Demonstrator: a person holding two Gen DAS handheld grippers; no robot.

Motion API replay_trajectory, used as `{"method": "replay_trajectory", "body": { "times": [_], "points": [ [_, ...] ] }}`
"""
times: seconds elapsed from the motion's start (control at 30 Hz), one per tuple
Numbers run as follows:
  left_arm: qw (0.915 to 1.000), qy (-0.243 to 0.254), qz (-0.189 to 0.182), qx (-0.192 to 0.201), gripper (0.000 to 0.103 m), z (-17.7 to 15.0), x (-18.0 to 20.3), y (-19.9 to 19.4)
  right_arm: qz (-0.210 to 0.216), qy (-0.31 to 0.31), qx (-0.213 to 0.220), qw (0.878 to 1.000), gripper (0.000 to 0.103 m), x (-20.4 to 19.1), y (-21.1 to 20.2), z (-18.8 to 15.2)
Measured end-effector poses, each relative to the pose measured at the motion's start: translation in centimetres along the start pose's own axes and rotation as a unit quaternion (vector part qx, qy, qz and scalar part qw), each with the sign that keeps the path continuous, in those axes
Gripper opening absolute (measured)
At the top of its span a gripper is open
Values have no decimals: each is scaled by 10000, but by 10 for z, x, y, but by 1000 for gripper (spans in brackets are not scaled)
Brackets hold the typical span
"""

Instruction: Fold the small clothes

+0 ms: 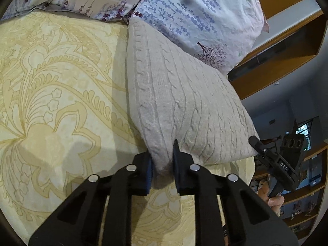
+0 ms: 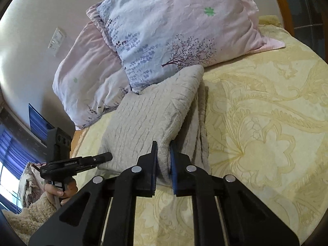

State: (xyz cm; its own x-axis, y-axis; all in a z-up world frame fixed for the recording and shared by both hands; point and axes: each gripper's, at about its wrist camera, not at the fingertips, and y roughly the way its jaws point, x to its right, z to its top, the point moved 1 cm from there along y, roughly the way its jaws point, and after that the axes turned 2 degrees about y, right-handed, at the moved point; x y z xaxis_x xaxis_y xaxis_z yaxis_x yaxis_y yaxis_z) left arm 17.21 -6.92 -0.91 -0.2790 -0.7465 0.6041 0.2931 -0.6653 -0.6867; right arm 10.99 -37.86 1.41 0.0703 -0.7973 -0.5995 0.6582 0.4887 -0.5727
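Two grippers hold one grey cable-knit sweater (image 1: 180,94) over the bed, each at a near corner of the folded cloth. From the left wrist view, the left gripper (image 1: 163,164) has its jaws clamped on the sweater's lower left corner: a bunched fold of knit sits squeezed between the blue-padded fingers (image 1: 148,170), and the rest of the garment spreads forward and to the right, up toward the floral pillows (image 1: 196,14). The right gripper (image 1: 274,160) shows in that same view at the sweater's far right corner, held in a bare hand (image 1: 270,196); from there its tips are too small to read clearly, though it seems to meet the cloth's edge. The right wrist view settles it: the right gripper (image 2: 164,162) has its jaws closed on a thick roll of the grey knit (image 2: 151,119), the cloth pinched between the two pads and rising away from them in a raised, tented fold toward the pillows (image 2: 176,32). A lower layer of the sweater lies flat on the yellow patterned bedsheet (image 2: 266,123) just to the right of the pinched fold. The left gripper (image 2: 102,156) appears at the left edge of the garment in this view, gripped by a hand (image 2: 59,192) in a fleecy sleeve (image 2: 30,215). The sweater's far end touches the front pillow.
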Motion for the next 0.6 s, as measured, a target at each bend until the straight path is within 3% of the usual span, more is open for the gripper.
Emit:
{"method": "replay_trajectory", "body": {
  "times": [0.17, 0.27, 0.37, 0.43, 0.47, 0.5, 0.6],
  "points": [
    [9999, -15, -94, -53, 15, -5, -4, 4, -366, 194, -119, 9991, 11, 18, 10, -5],
    [9999, -86, -82, -93, 21, -5, -8, 7, -280, 441, -417, 9978, 12, 29, 25, -6],
    [9999, -31, 41, -117, 36, -3, -7, 1, -126, 515, -407, 9978, 20, 28, 17, 0],
    [9997, 81, 210, 5, 60, 4, -6, -4, -26, 651, -236, 9976, 37, 30, 9, 12],
    [9995, 130, 294, 81, 63, 8, -5, -6, 21, 724, -147, 9973, 49, 31, 6, 20],
    [9989, 199, 384, 174, 66, 14, -4, -7, 50, 770, -108, 9970, 52, 32, 6, 27],
    [9977, 287, 562, 239, 70, 28, -3, 0, 113, 977, -127, 9951, 52, 37, 23, 55]
  ]
}}
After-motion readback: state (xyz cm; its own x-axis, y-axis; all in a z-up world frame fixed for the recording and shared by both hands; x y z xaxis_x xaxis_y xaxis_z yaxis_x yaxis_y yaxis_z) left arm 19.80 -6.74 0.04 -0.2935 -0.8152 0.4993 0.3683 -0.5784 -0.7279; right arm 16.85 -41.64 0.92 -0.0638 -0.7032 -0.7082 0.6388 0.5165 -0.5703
